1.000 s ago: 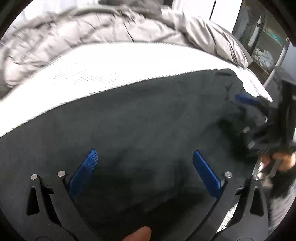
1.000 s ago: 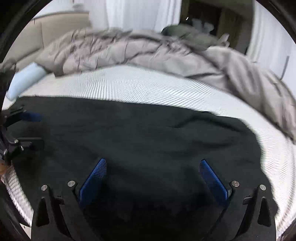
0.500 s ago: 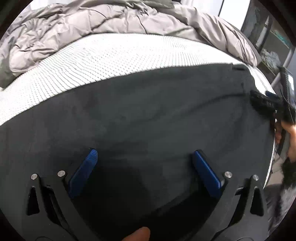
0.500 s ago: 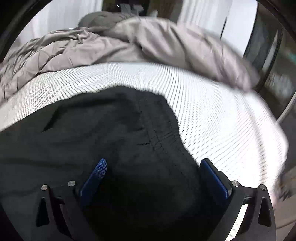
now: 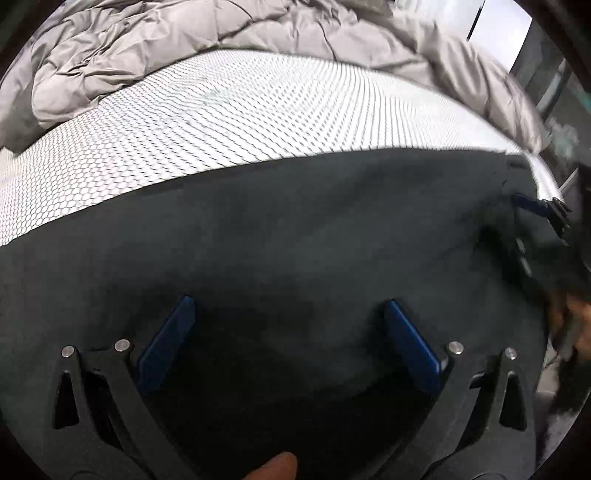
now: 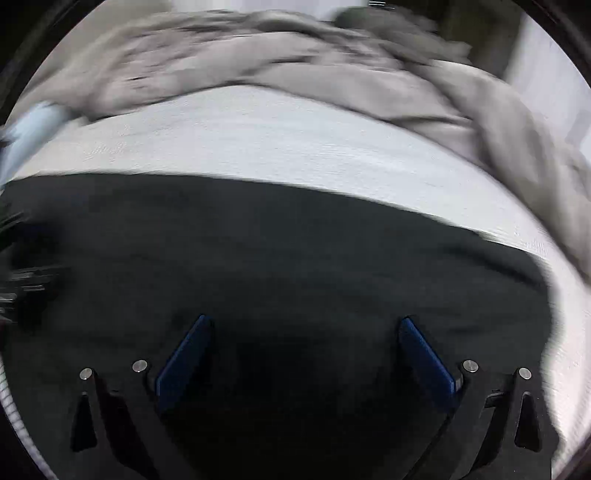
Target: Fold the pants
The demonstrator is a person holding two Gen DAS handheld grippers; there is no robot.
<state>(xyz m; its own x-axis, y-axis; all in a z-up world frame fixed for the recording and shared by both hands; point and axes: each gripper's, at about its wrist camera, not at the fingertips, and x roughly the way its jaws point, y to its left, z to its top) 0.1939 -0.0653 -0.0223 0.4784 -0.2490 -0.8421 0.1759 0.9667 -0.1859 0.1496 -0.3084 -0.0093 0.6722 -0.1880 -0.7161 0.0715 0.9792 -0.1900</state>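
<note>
Black pants (image 5: 295, 229) lie spread flat across the white mesh-patterned mattress (image 5: 221, 110). My left gripper (image 5: 288, 306) is open and empty, hovering just over the dark fabric. My right gripper (image 6: 303, 325) is also open and empty above the pants (image 6: 277, 258). The right gripper also shows blurred at the right edge of the left wrist view (image 5: 535, 229), over the pants' right end. The left gripper shows dimly at the left edge of the right wrist view (image 6: 22, 280).
A crumpled grey duvet (image 5: 221, 29) is heaped along the far side of the bed, also in the right wrist view (image 6: 295, 62). A pale blue pillow (image 6: 33, 122) lies at the far left. Shelving (image 5: 561, 110) stands past the bed's right end.
The right wrist view has swung back left from the pants' right end to their long span, still blurred by motion. The left gripper has shifted slightly. Both grippers stay open.
</note>
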